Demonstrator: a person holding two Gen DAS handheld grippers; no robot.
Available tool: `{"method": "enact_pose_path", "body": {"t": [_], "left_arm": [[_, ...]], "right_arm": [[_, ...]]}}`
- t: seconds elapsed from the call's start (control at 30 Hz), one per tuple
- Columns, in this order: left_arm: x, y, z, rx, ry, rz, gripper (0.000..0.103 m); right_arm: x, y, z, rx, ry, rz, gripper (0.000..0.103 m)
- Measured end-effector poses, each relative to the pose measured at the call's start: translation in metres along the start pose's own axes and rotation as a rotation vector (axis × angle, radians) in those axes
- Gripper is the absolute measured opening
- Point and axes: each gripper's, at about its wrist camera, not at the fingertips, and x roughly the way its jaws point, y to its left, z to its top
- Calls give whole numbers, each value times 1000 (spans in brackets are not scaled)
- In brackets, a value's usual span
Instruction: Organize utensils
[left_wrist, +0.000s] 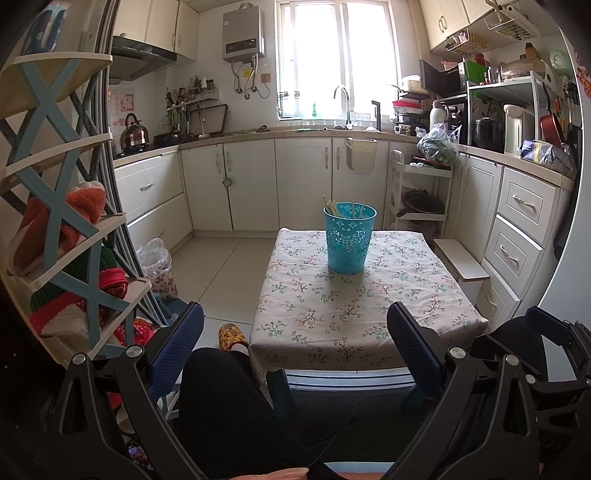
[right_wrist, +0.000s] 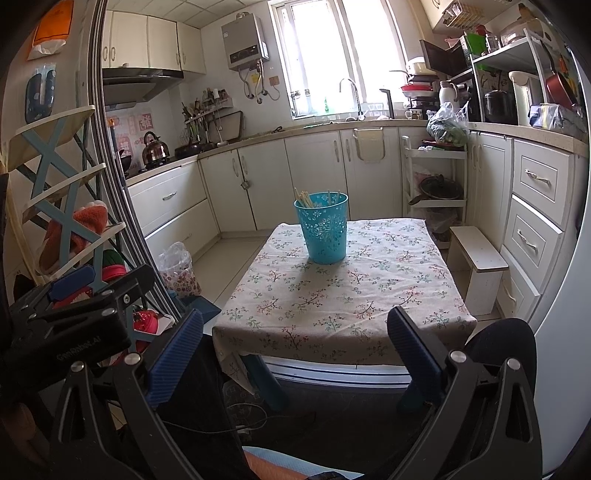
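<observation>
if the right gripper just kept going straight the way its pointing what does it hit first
Probably the floral tablecloth on the low table: the open right gripper points at the table's near part. The turquoise basket with chopsticks stands farther back. Depth is unclear, so this is a rough guess.

Bin (left_wrist: 349, 242): turquoise plastic, perforated, slight sheen. Sticks (left_wrist: 331, 206) at its 11 o'clock rim: pale, probably wood or bamboo; too small to tell. Tablecloth (left_wrist: 369, 306): matt woven cloth, floral print, lightly creased. Left gripper (left_wrist: 295, 349) pads (left_wrist: 177, 354): blue, ribbed, matt, rubbery; frame matt black plastic, bright metal screws. Kettle (left_wrist: 133, 133), 10 o'clock: polished metal.
</observation>
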Motion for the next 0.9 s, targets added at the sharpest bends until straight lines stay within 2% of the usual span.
{"method": "enact_pose_path", "body": {"t": [0.9], "left_arm": [[-3,-9,-6,7,-5,-2,96]], "right_arm": [[0,-1,2,-3,0,2,96]]}}
